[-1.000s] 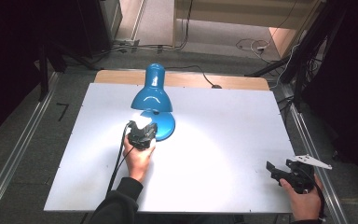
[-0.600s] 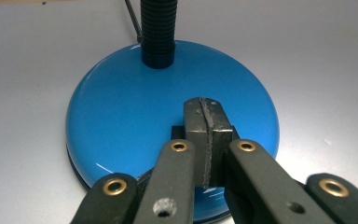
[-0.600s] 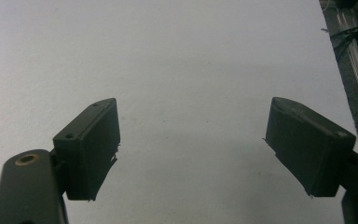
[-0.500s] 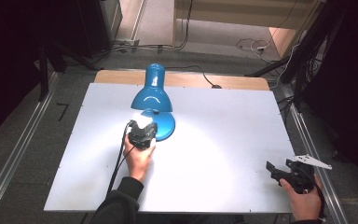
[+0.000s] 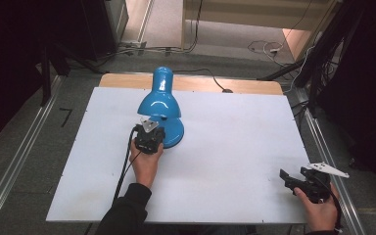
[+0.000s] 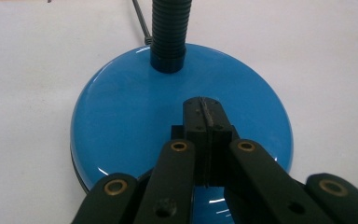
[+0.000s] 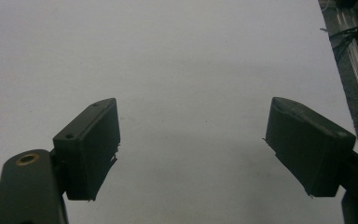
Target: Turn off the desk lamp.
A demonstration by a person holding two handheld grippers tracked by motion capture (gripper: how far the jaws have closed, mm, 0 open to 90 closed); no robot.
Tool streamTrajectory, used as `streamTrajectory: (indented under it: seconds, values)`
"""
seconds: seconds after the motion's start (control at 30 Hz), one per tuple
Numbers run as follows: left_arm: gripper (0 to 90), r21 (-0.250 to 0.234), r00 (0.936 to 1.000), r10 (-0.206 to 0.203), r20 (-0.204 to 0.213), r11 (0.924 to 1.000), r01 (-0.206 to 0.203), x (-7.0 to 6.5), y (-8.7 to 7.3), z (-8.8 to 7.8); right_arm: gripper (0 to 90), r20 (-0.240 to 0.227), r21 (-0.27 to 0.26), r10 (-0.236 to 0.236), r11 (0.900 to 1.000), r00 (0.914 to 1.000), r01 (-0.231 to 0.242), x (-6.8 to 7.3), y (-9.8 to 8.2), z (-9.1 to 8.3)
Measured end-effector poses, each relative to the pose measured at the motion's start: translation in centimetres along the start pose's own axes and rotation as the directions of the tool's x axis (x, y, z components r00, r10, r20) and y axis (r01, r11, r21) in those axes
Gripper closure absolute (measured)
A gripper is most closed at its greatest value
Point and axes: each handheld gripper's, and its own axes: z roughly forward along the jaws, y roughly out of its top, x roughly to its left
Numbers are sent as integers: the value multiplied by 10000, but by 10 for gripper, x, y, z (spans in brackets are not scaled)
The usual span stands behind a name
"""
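Glossy blue desk lamp [image 5: 159, 105] on the white table [image 5: 235, 147].
Left gripper [image 6: 204, 122] pressed together over its round base; right gripper [image 7: 193, 149] spread wide.

A white bench [image 5: 235, 161] with a wooden far edge [image 5: 254, 87] stands on grey carpeted floor [image 5: 24, 147]. Metal rails [image 5: 10, 176] flank it. Black cables [image 5: 196, 29] trail across the floor beyond, near a pale wooden panel [image 5: 254, 12]. The surroundings are dark.
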Motion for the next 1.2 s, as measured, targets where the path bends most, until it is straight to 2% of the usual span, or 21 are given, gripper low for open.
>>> streamTrajectory:
  seconds: [0.1, 0.17, 0.33, 0.53, 0.57, 0.63, 0.7, 0.8, 0.93, 1.07, 1.2]
  values:
    - [900, -33, 9997, -225, 69, 9997, 225, 2, 0, 1, 163, 22, 18, -3, 10000, 10000, 3, 0, 0, 0]
    - [900, -38, 9999, -111, -67, 9999, 111, 2, 0, 0, 163, 15, -2, 19, 10000, 10000, -19, 0, 0, 0]
    - [900, -323, 9998, -174, 26, 9993, 174, 3, 3, -4, 163, 21, 59, 60, 10000, 10000, -60, -1, 0, 1]
    - [900, -345, 9997, -199, 116, 9992, 202, 5, 4, -7, 163, 41, 49, 39, 10000, 10000, -39, 0, 0, 0]
    - [866, -381, 9996, -221, 184, 9990, 228, 5, 4, -8, 163, 42, 73, 22, 10000, 10000, -22, 0, 0, 0]
    - [855, -401, 9993, -225, 309, 9989, 237, 5, 5, -10, 163, 36, 76, 26, 10000, 10000, -27, 0, 0, 0]
    - [843, -388, 9993, -200, 303, 9990, 212, 5, 5, -12, 163, 41, 67, 44, 10000, 10000, -44, 0, 0, 0]
    - [778, -418, 9991, -214, 379, 9989, 230, 5, 5, -14, 163, 48, 68, 39, 10000, 10000, -40, 0, 0, 0]
    - [763, -508, 9984, -71, 560, 9987, 99, 4, 6, -20, 163, 45, 48, 47, 10000, 10000, -47, 0, 0, 0]
    - [648, -439, 9974, -49, 725, 9990, 81, 4, 6, -24, 163, 49, 60, 15, 10000, 10000, -15, 0, -1, 0]
    - [537, -407, 9964, -155, 837, 9990, 190, 9, 1, -28, 163, 35, 62, 25, 10000, 10000, -25, 0, -1, -1]
